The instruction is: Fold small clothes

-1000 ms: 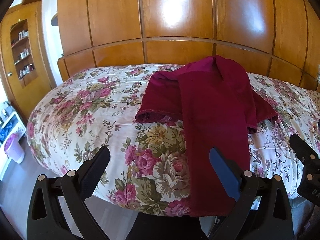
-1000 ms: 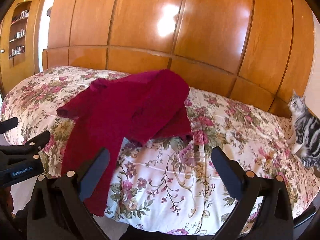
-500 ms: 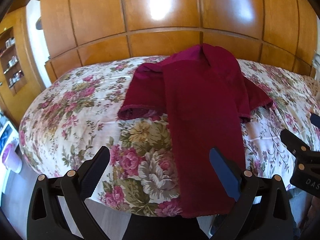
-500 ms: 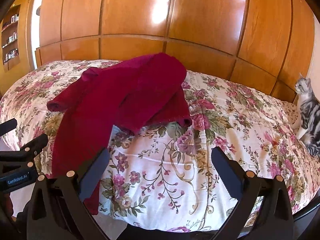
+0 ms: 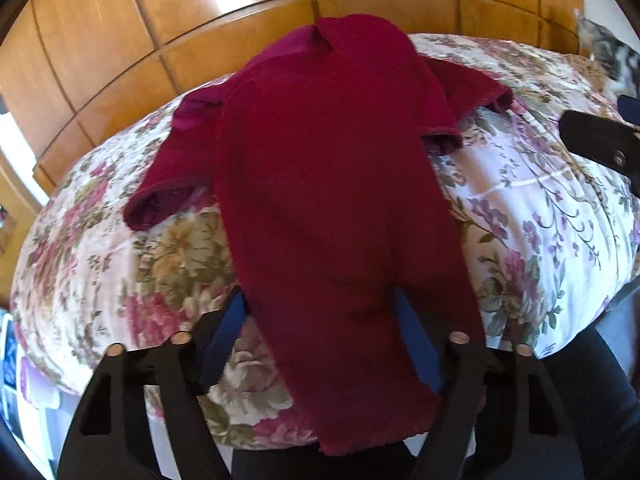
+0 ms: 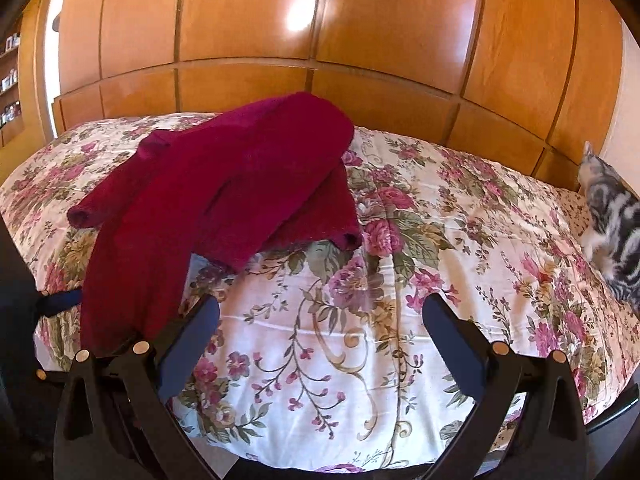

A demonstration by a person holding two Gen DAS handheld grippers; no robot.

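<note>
A dark red small garment (image 5: pixel 328 184) lies on the floral bedspread (image 5: pixel 120 264), its sleeves spread to both sides and its long lower part hanging over the near edge of the bed. My left gripper (image 5: pixel 318 300) straddles that hanging part. Its jaws are closing with the cloth between the blue pads, and no firm pinch shows. In the right wrist view the garment (image 6: pixel 224 200) is at the left. My right gripper (image 6: pixel 322 304) stands wide open over bare bedspread (image 6: pixel 440 240), to the right of the garment, with nothing between its fingers.
A grey striped cat (image 6: pixel 612 216) sits on the bed at the far right. A glossy wooden panelled wall (image 6: pixel 320 40) rises behind the bed. The person's dark trouser leg (image 5: pixel 600 400) is at the near bed edge.
My left gripper has come forward and down onto the garment's hanging part, and its jaws have narrowed around it. The right gripper has edged closer to the bedspread and is still wide.
</note>
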